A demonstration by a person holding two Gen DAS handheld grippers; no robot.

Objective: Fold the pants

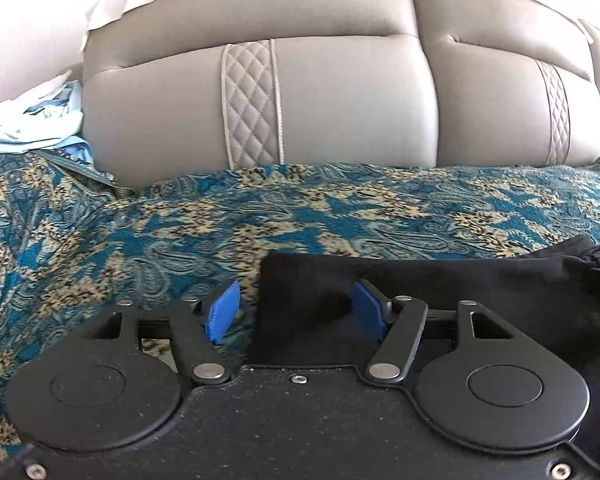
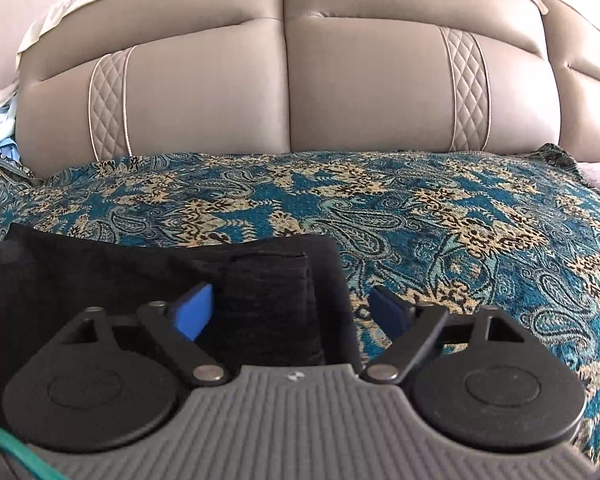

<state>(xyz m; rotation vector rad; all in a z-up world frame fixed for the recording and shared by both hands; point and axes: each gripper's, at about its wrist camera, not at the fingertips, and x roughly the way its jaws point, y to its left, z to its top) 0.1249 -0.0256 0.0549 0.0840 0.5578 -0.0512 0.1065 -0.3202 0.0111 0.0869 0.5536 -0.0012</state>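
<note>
Pants lay on the patterned bedspread, already a compact stack (layered edge at 12 o'clock of the right gripper). Both it and the left gripper were spread, grasping nothing. Likely near done.

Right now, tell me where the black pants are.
The black pants lie on the teal paisley bedspread, short of the beige headboard. The left gripper straddles their left edge, the right gripper their right edge, both open.

bedspread open ahead, headboard behind
</note>
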